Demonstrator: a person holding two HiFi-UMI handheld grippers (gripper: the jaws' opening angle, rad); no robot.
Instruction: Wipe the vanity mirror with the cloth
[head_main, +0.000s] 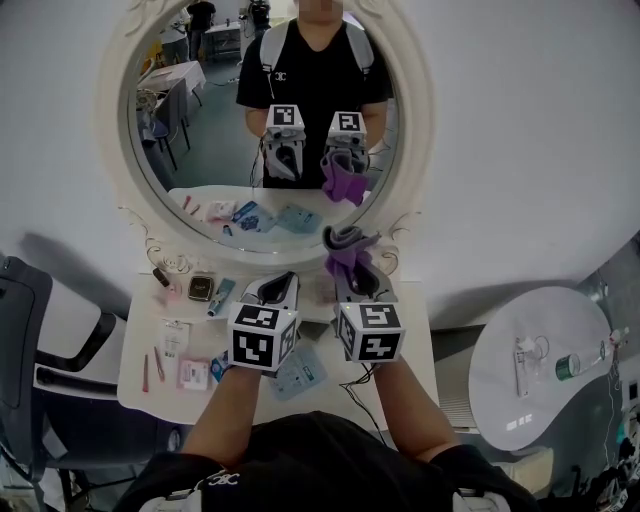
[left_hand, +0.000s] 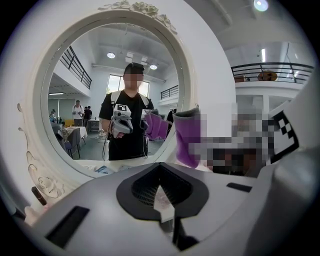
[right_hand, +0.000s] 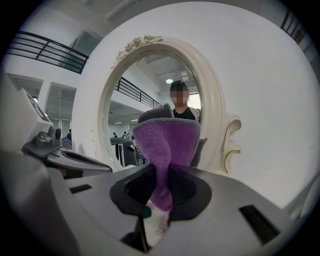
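Observation:
The oval vanity mirror (head_main: 215, 150) in its white ornate frame stands against the wall behind the white vanity table (head_main: 410, 310). My right gripper (head_main: 352, 272) is shut on a purple cloth (head_main: 343, 246) with a grey edge, held a little in front of the mirror's lower right rim. In the right gripper view the cloth (right_hand: 167, 145) rises out of the pinched jaws of the right gripper (right_hand: 160, 172), with the mirror (right_hand: 145, 85) behind it. My left gripper (head_main: 275, 288) is beside it, shut and empty. The left gripper view looks past the left gripper (left_hand: 161, 169) at the mirror (left_hand: 100, 80) and the cloth (left_hand: 187, 140).
Small cosmetics and packets (head_main: 190, 350) lie on the table's left half, with a square compact (head_main: 200, 288) near the mirror's base. A dark office chair (head_main: 40, 330) stands at the left. At the right, a round white table (head_main: 520, 400) carries a bottle (head_main: 570, 365).

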